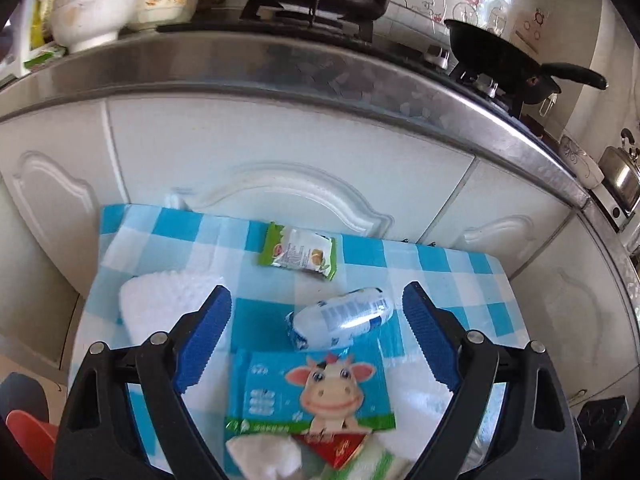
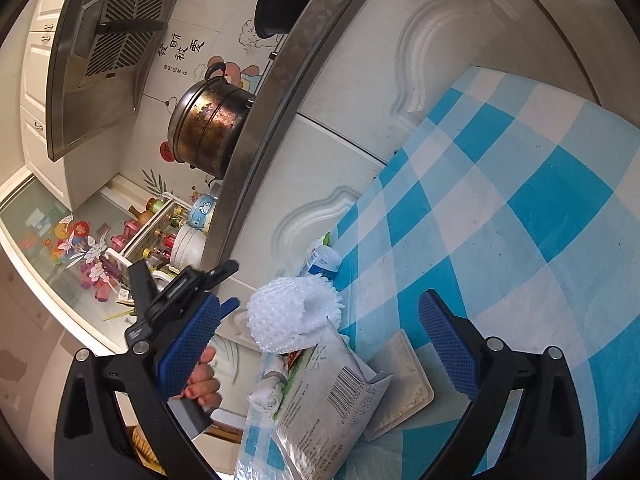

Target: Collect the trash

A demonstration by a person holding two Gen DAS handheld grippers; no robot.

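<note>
cow wrapper (image 1: 316,392) between wide, empty left tongs (image 1: 316,332), small bottle (image 1: 340,322) just beyond

The checked cloth (image 1: 168,236) looks soft, matt and woven. On it, the cow packet (image 1: 316,392) and the green wrapper (image 1: 298,256) are glossy plastic film. Beside the cow packet lies a white foam net (image 1: 160,304), bumpy and dull. Behind the cloth, the steel counter edge (image 1: 280,68) shines, brushed.

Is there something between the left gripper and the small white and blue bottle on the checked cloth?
Nothing visible blocks it. The left gripper is open, and the small bottle lies on its side on the checked cloth, between and just ahead of the fingertips. The cow wrapper lies nearer the camera.
</note>
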